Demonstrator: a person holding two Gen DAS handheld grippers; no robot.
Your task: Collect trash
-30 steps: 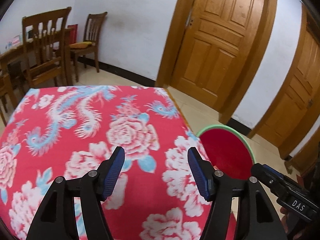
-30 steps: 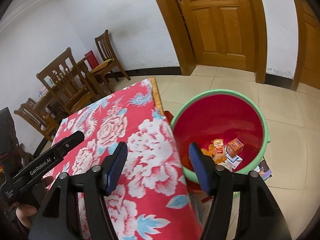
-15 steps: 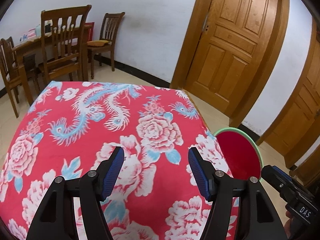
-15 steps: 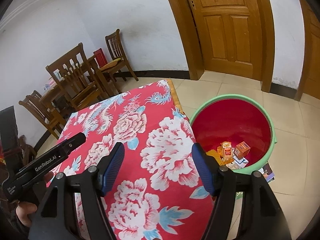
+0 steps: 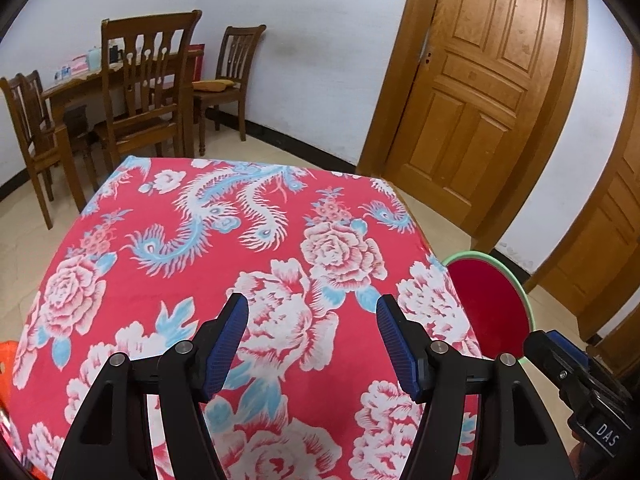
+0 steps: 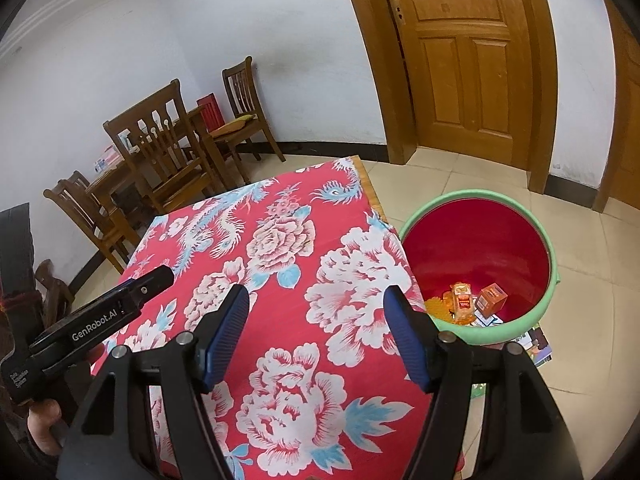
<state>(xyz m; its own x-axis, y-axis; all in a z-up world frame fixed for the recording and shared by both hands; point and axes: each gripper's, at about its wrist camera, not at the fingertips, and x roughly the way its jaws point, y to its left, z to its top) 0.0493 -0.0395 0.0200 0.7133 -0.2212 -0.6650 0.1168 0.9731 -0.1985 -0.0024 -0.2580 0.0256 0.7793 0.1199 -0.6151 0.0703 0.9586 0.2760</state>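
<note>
A red floral cloth (image 5: 256,280) covers the bench. Both the left gripper (image 5: 312,340) and right gripper (image 6: 316,332) hover above it, jaws spread, holding nothing. Trash (image 6: 476,304) lies in the green-rimmed bin (image 6: 548,292) on the tiled floor (image 6: 592,320) beside wooden doors (image 6: 460,52).

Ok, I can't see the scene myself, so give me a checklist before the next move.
1. Left gripper open and empty: ok.
2. Right gripper open and empty: ok.
3. Trash in the bin: ok, boxes and wrappers lie at its bottom.
4. Tablecloth free of trash: ok where visible; the near edge is hidden.
5. Floor by the bin clear: not ok, printed paper lies beside it.
</note>
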